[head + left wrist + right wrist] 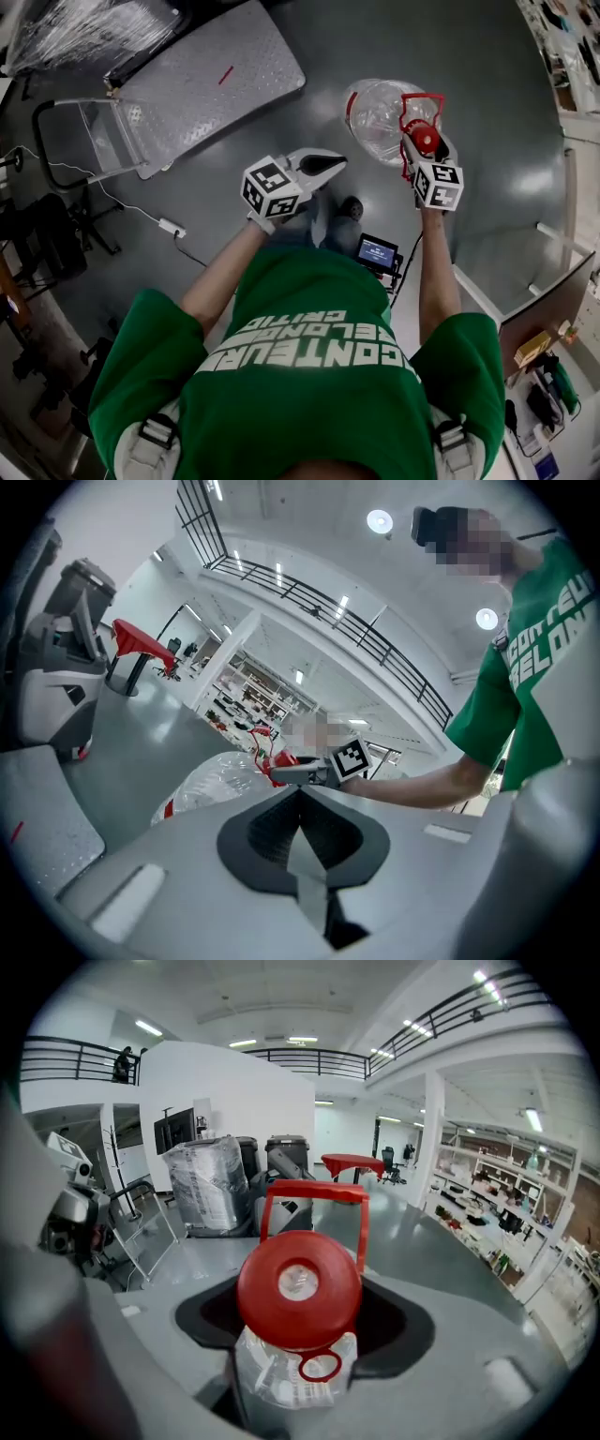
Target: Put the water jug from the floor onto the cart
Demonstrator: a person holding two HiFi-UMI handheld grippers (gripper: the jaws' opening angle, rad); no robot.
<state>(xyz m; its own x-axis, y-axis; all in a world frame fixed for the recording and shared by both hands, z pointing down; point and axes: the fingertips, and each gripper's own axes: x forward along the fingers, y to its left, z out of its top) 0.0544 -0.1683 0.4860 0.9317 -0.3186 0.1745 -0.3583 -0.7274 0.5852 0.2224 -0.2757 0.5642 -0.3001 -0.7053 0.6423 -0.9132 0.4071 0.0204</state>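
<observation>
The clear water jug (377,111), with a red cap and a red carry handle (422,105), lies tilted over the grey floor ahead of me. My right gripper (424,141) is shut on its neck just under the cap. In the right gripper view the red cap (298,1283) fills the space between the jaws of the right gripper (298,1335), and the jug's body is hidden. My left gripper (336,161) is shut and empty, a little left of the jug. The left gripper (300,794) faces the jug (211,780). The grey platform cart (211,80) stands at the far left.
The cart's metal push handle (70,141) is at its left end. A plastic-wrapped pallet (84,28) sits behind the cart. A white cable and adapter (171,227) cross the floor on my left. A small screen device (377,251) is by my feet. Desks (544,309) line the right.
</observation>
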